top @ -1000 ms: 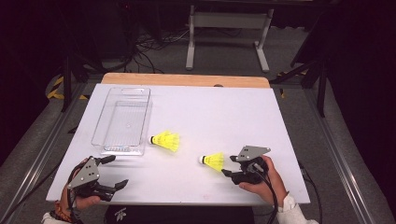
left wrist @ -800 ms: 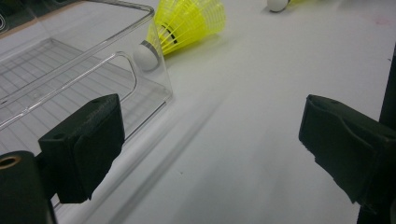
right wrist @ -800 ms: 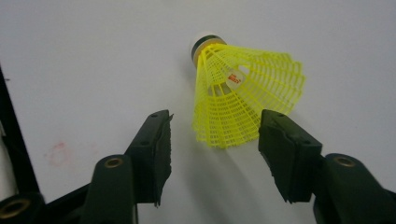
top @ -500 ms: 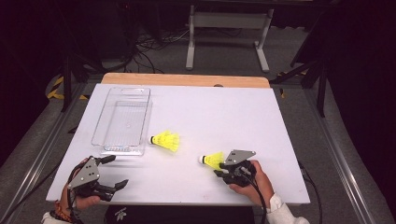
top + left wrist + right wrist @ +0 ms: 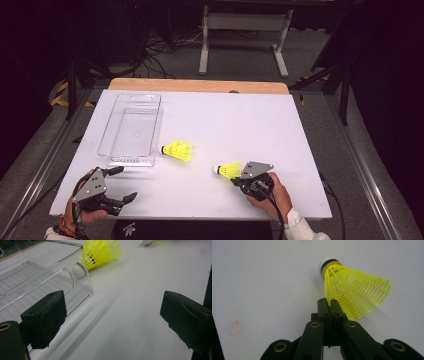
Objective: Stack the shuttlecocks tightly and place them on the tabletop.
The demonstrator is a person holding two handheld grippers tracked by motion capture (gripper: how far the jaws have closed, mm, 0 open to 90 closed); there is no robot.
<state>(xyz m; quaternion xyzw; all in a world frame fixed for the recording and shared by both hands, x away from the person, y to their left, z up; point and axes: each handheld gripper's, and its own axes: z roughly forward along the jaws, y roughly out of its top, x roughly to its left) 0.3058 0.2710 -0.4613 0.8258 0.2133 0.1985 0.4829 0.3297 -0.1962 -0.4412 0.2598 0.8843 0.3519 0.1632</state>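
Two yellow shuttlecocks with white corks lie on the white table (image 5: 300,150). My right gripper (image 5: 235,179) has just been closing and is now shut on the skirt's rim of the nearer shuttlecock (image 5: 228,170). In the right gripper view its jaws (image 5: 328,301) meet on the edge of that mesh skirt (image 5: 357,292), cork pointing away. The other shuttlecock (image 5: 177,150) lies by the clear box's near right corner, seen close in the left gripper view (image 5: 102,251). At the front left, my left gripper (image 5: 126,183) stands open over bare table, its pads (image 5: 45,315) wide apart.
A clear plastic box (image 5: 131,127) lies on the left half of the table, its corner just ahead of the left jaws (image 5: 85,287). A wooden strip (image 5: 200,86) edges the far side. A metal stand (image 5: 245,30) and cables are on the floor beyond.
My right gripper slid a little left up to the nearer shuttlecock and its jaws closed on the skirt. The left gripper and the other shuttlecock stayed put.
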